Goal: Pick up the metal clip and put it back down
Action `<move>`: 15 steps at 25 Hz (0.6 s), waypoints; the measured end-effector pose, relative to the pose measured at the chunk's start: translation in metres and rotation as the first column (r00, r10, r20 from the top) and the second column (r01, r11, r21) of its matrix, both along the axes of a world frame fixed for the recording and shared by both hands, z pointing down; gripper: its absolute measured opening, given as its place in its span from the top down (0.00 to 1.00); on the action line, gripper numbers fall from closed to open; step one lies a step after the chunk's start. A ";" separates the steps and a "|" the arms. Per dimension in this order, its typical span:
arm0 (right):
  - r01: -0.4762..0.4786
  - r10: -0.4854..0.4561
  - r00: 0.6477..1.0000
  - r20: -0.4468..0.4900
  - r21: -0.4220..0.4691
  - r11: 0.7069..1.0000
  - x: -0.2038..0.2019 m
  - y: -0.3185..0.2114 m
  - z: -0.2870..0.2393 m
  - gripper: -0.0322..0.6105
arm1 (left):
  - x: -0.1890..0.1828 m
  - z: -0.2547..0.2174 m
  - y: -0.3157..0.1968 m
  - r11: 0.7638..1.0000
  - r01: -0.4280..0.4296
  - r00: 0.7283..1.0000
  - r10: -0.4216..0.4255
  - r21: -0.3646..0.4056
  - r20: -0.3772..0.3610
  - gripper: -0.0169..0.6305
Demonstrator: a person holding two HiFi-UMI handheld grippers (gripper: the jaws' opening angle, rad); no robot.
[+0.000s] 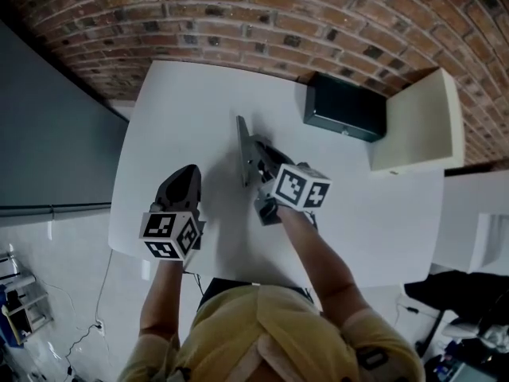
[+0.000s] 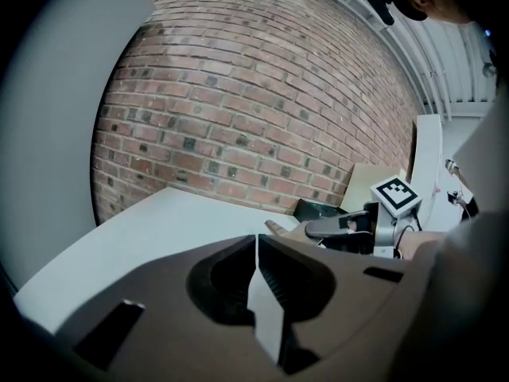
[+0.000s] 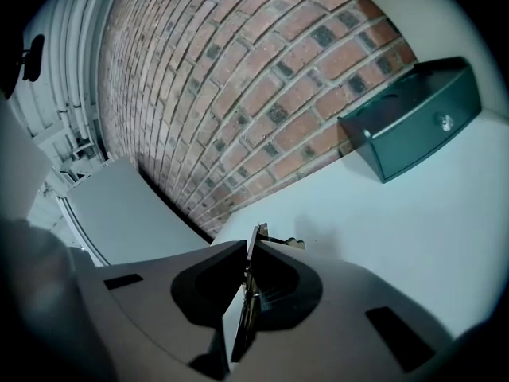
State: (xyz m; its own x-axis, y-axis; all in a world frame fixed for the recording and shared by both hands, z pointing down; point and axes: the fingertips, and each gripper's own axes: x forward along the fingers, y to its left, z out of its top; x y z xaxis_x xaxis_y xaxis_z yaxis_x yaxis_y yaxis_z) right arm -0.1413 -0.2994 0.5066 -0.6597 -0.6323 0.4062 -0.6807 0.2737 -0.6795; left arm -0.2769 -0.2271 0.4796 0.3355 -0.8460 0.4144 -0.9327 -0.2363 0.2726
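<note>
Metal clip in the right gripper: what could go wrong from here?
1. Slip: the right gripper pinches the metal clip by its thin edge, and a long part sticks out past the jaws. It might twist or drop.
2. Collision: the black box and the shut, empty left gripper are both near. A wide swing over the table could hit either.

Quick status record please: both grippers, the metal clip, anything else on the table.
left gripper: shut, empty, near left of table
right gripper: shut on the metal clip
metal clip: mid-table, between the jaws; lifted or resting, cannot tell
table: white, against brick wall
other: dark box, far right of table
</note>
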 end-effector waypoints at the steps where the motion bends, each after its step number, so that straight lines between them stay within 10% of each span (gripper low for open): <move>1: 0.002 -0.002 1.000 0.002 -0.005 1.000 -0.005 -0.004 0.003 0.92 | -0.003 0.003 -0.004 1.000 0.003 1.000 -0.003 -0.003 -0.002 0.96; 15: -0.021 0.022 0.999 0.028 -0.054 0.998 -0.035 -0.032 0.032 0.92 | -0.041 0.030 -0.027 0.998 0.055 0.998 -0.056 -0.041 -0.035 0.96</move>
